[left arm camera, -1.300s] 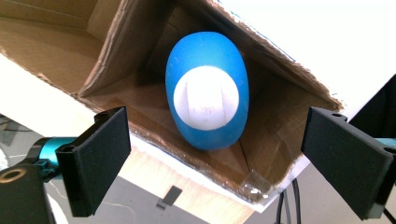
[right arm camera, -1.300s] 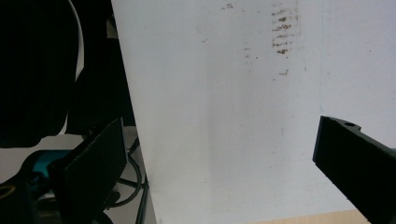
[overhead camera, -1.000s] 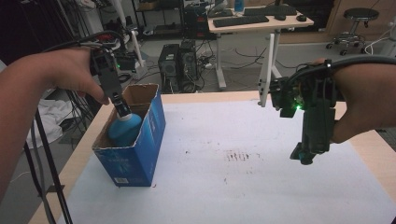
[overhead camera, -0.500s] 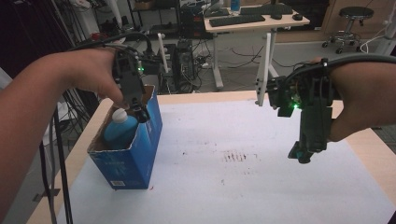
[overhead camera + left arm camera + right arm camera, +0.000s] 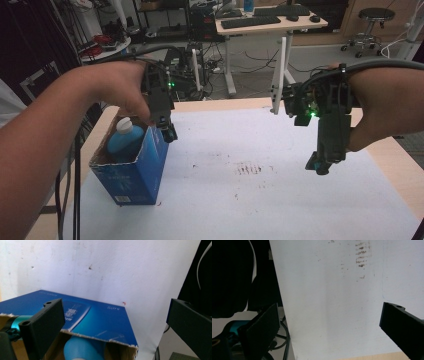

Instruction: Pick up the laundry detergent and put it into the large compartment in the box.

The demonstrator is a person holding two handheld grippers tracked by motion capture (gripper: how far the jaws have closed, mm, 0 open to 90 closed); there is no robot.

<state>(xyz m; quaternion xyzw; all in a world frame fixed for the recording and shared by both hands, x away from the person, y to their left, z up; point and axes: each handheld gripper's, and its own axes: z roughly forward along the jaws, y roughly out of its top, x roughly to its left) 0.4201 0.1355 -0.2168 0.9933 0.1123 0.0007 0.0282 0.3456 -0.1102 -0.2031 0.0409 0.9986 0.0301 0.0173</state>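
At the left end of a white-covered worktop [image 5: 280, 200], a person's left tool [image 5: 169, 134] hangs just above the near right corner of an open blue carton [image 5: 135, 175], its jaws spread wide and holding nothing. Inside the carton stands a blue bottle [image 5: 124, 141] with a white cap, its shoulder and cap rising above the torn cardboard rim. In the left gripper view the two black jaws sit far apart at either side of the frame, with the carton [image 5: 100, 317] below and between them: its printed blue side faces up toward the camera, and the rounded blue body of the bottle [image 5: 83, 350] shows inside the brown cardboard opening. The carton rests on the white sheet near the worktop's left edge, and the tool appears to be clear of both carton and bottle, though from the high view the gap over the carton's rim is hard to judge.

Well apart, over the right half of the worktop, the right tool [image 5: 320, 165] is held in the air in the person's right hand [image 5: 385, 110], pointing down at the sheet, a green light glowing on its body. The right gripper view shows its jaws equally wide and empty, looking down on bare white covering marked by a patch of dark smudges [image 5: 362, 255]; the same smudges [image 5: 248, 168] lie near the middle of the worktop in the high view, between the two tools. Behind the worktop stand a desk with keyboards [image 5: 265, 22] and a stool [image 5: 375, 15].
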